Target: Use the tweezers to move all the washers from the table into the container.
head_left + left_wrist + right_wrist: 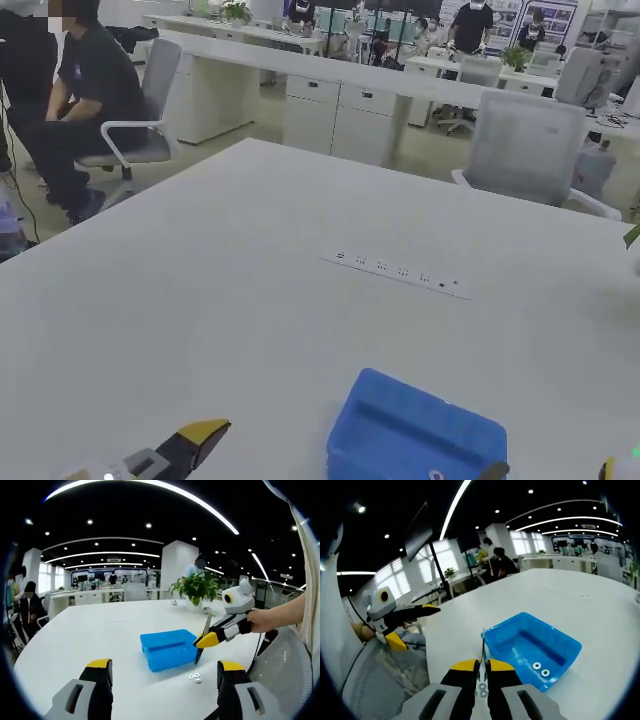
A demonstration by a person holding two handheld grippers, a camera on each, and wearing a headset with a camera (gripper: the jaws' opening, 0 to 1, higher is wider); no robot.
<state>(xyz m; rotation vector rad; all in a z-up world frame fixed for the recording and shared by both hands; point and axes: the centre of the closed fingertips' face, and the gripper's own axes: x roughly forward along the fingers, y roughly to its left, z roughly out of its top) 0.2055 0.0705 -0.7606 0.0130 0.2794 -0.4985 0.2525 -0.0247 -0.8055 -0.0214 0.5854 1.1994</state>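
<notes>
Head view: container (pixel 405 428) partly off-frame

Head view overlooks the table (pixel 250 280); gripper views face the container (pixel 167 649).

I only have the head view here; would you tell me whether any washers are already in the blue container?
Observer: Yes, the right gripper view shows two washers lying inside the container.
Operator: Thank you. Are any left on the table?
Observer: The left gripper view shows two more washers on the table beside the container.
Operator: And which gripper holds the tweezers?
Observer: The right gripper is shut on the tweezers; the left gripper is open.
</notes>
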